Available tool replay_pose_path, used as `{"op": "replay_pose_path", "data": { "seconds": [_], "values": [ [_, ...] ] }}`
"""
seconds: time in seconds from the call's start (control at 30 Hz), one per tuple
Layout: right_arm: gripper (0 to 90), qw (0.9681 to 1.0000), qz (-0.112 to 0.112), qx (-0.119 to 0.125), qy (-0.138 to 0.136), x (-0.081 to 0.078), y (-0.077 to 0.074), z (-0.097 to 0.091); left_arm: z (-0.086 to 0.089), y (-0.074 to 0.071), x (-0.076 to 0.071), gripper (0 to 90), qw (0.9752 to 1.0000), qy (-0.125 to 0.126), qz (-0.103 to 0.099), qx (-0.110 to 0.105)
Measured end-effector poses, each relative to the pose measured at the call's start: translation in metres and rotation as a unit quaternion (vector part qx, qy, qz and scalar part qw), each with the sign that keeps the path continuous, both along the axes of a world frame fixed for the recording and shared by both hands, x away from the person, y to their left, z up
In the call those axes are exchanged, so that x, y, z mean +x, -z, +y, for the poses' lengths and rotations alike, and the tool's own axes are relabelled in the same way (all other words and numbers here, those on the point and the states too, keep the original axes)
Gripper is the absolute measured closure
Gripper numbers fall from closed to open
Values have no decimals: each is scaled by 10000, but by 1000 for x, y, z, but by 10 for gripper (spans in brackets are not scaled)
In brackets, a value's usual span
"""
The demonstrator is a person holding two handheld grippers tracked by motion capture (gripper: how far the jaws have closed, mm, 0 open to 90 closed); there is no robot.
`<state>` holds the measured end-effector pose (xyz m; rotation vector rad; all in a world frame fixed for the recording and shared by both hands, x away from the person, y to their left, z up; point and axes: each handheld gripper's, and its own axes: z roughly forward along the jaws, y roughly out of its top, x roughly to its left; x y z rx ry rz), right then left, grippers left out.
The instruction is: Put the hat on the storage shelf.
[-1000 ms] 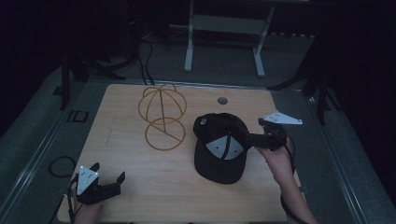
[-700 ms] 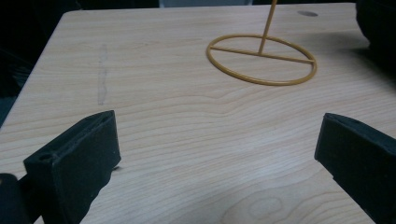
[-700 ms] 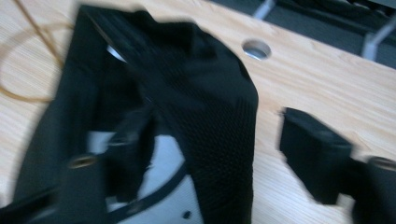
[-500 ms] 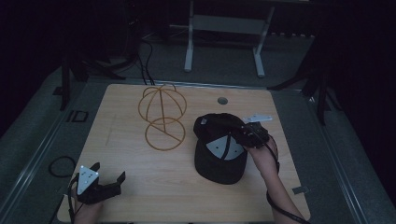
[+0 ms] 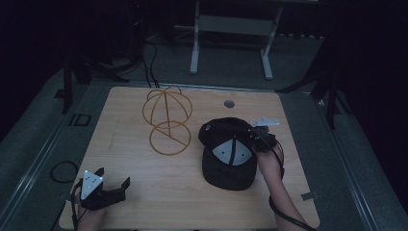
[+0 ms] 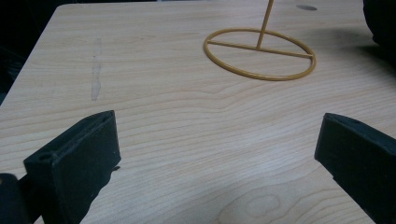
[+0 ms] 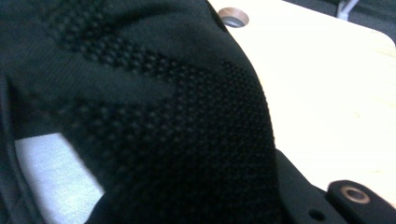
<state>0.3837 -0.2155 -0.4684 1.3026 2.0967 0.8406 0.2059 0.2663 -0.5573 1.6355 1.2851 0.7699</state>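
Cap (image 5: 228, 154) clamped in right hand-held gripper (image 5: 257, 138) — jaws hidden by mesh; left hand-held gripper (image 5: 111, 188) wide.

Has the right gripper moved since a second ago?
Yes. The right gripper came in leftward and down toward the table, jaws closing onto the black cap.

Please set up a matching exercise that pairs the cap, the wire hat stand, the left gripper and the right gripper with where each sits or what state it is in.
Things:
1. cap
2. wire hat stand
3. left gripper
4. right gripper

Places or states:
A. jaws wide apart over bare wood at the near left corner of the table
B. stands upright on its ring base, far left of the cap
C. jaws just closed on black mesh fabric at the cap's right side
D. black with a grey front panel, lying right of the centre of the table

Pairs: 1-D, 2-B, 3-A, 4-C
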Motion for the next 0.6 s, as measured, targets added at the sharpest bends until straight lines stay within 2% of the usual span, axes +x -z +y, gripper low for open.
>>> {"op": "replay_pose_path", "data": {
  "seconds": [0.33, 0.43, 0.5, 0.6],
  "values": [
    [889, 9991, -192, 329, -211, -4, -25, 11, -7, -3, -1, 5, 9999, 139, 34, 11],
    [889, 9982, -327, 417, -283, -8, -37, 12, -12, -5, -3, 5, 9998, 214, 22, 35],
    [889, 9977, -431, 431, -297, -11, -44, 13, -17, -6, -2, 5, 9998, 149, 22, 108],
    [889, 9966, -572, 482, -339, -15, -54, 15, -23, -10, -1, 5, 9998, 214, 24, -15]
  ]
}}
